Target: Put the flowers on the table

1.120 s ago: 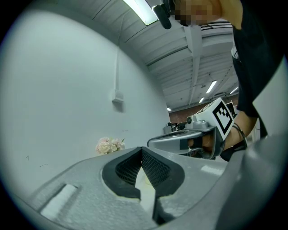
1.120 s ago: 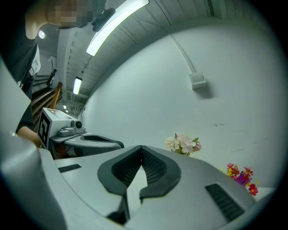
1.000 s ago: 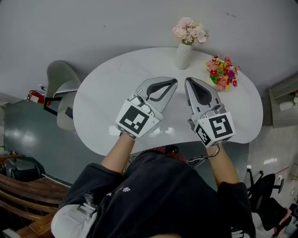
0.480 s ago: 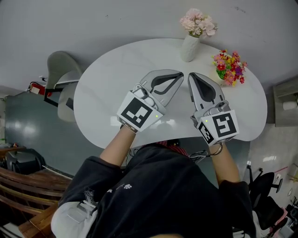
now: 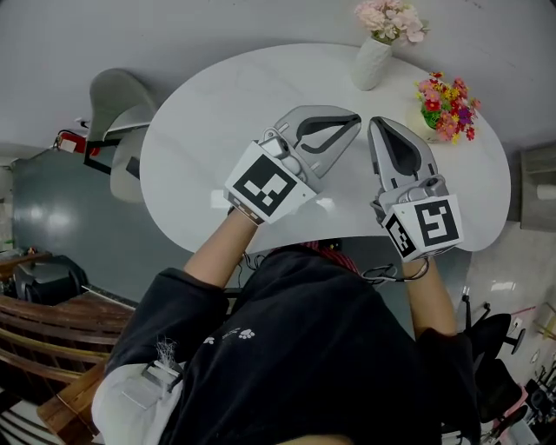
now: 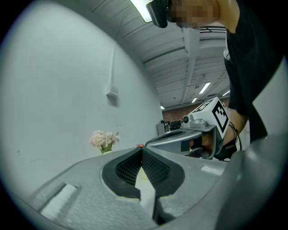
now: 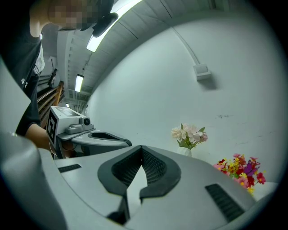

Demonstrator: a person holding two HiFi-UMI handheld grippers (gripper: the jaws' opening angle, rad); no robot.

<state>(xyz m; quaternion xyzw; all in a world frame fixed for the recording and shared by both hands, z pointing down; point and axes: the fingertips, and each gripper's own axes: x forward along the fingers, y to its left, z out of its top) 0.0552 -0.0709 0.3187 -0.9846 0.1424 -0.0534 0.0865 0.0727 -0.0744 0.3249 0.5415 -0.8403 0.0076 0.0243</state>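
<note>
A white vase (image 5: 372, 61) of pale pink flowers (image 5: 391, 17) stands at the far edge of the white oval table (image 5: 208, 130). A small bunch of red, yellow and purple flowers (image 5: 447, 106) sits to its right. My left gripper (image 5: 354, 117) and right gripper (image 5: 375, 123) hover side by side over the table's near half, both shut and empty, pointing toward the vase but well short of it. The left gripper view shows its jaws (image 6: 141, 149) touching and the pink flowers (image 6: 103, 140) beyond. From the right gripper (image 7: 141, 147), both the pink flowers (image 7: 189, 134) and the colourful bunch (image 7: 240, 170) are visible.
A grey chair (image 5: 117, 104) stands against the table's left side. A wooden bench (image 5: 35, 348) is at lower left, an office chair (image 5: 491, 348) at lower right, and a grey cabinet (image 5: 539, 187) at the right edge. A plain wall runs behind the table.
The head view has shifted, so the table, vase and flowers now sit higher and further right in the picture. Both grippers stay shut, side by side over the table.
</note>
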